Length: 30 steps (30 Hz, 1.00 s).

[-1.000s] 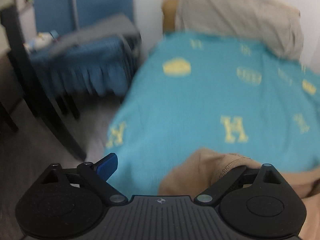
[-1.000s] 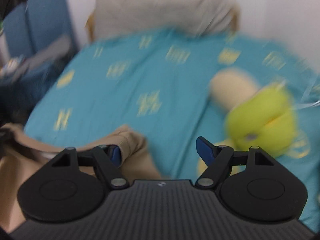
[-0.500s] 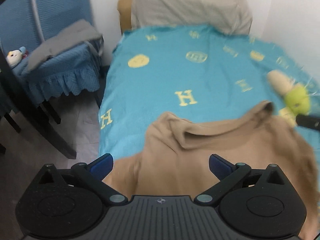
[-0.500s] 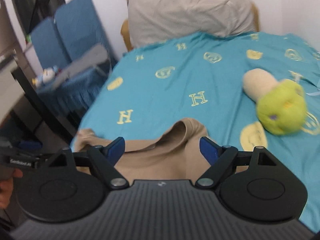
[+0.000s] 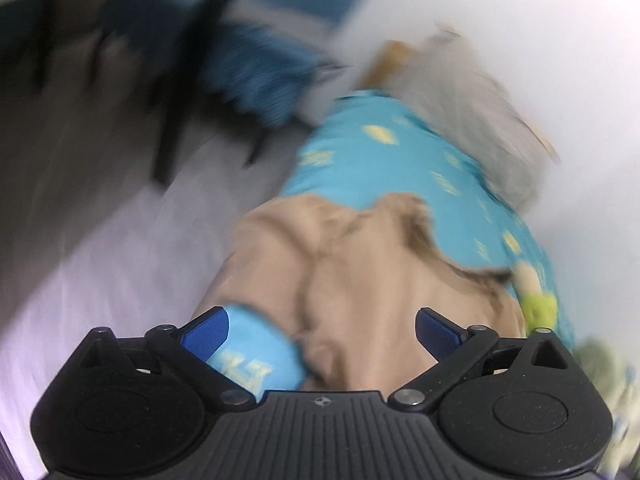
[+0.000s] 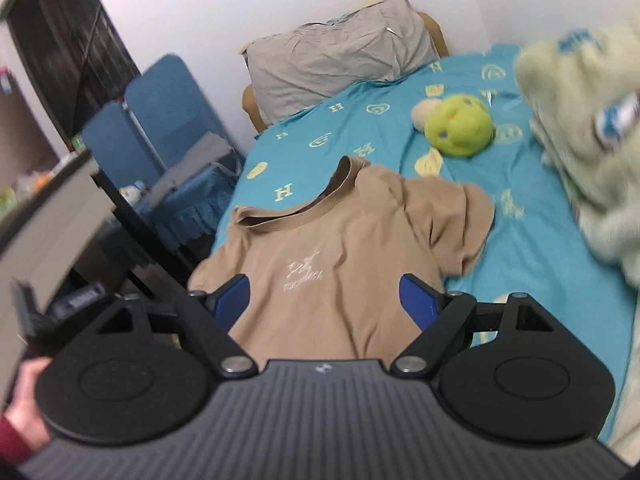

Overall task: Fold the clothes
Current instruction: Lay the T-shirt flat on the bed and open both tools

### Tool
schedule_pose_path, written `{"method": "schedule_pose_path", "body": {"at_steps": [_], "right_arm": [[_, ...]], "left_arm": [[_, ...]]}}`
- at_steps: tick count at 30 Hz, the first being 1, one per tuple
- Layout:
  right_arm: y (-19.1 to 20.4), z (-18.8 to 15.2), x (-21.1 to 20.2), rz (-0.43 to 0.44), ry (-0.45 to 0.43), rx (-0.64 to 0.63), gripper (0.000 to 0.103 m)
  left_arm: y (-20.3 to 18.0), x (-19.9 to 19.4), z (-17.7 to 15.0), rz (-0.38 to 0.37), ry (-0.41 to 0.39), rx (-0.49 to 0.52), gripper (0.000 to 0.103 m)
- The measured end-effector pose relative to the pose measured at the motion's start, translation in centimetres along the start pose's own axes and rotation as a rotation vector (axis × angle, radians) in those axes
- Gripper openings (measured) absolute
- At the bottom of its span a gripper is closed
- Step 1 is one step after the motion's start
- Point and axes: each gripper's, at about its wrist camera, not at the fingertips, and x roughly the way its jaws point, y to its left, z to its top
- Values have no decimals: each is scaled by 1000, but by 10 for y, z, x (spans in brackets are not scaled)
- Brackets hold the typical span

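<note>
A tan T-shirt (image 6: pixel 340 248) is lying spread, print side up, on the teal bedsheet (image 6: pixel 532 248) in the middle of the right wrist view, its collar pointing toward the grey pillow (image 6: pixel 332 52) at the upper centre. Its left sleeve is hanging off the bed's edge at the lower left, and its right sleeve is bunching in loose folds toward the centre right, so the shirt is lying open rather than folded; no folded edge is showing yet.

The right tool (image 6: pixel 323 298) is hovering low in the frame with its blue pads spread wide, framing the shirt's lower chest and pinching nothing. Held back like this, it is likely giving the person a full look at the garment before choosing an edge.

In the left wrist view everything is smearing with motion. The left tool (image 5: pixel 320 328) is also standing spread and empty, with the same shirt (image 5: pixel 360 264) lying just beyond its pads and a patch of bedsheet showing by the left pad.

A green plush toy (image 6: pixel 458 126) is resting on the sheet at the upper right, well apart from the shirt, and a pale fuzzy blanket (image 6: pixel 592 128) is crowding the right edge. A hand (image 6: pixel 24 396) is showing at the lower left.
</note>
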Motion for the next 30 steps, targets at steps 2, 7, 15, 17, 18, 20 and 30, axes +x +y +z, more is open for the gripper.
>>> {"method": "schedule_pose_path", "body": {"at_steps": [2,7,15,17,18,20,30], "right_arm": [[-12,-7,8,-5,9,59,83],[-37,-10,47,-4,73,176,83],[-58,-9,93,-63,86,189,83],[-62,-8,103,-76,87,190,83],[-64,-7,108,-83,87,190,83],[-68,-5,118,-96,88,191,83],[-71,3,113,-158,24,132,83]], "left_arm": [[24,12,6,-3,19,-117,96],[64,52,15,7,13,-271,94],[82,111,28,-23,-30,-351,27],[77,114,40,-17,-30,-321,9],[73,114,47,-7,-28,-295,5],[63,107,64,26,-61,-213,5],[29,121,104,292,-128,34,4]]}}
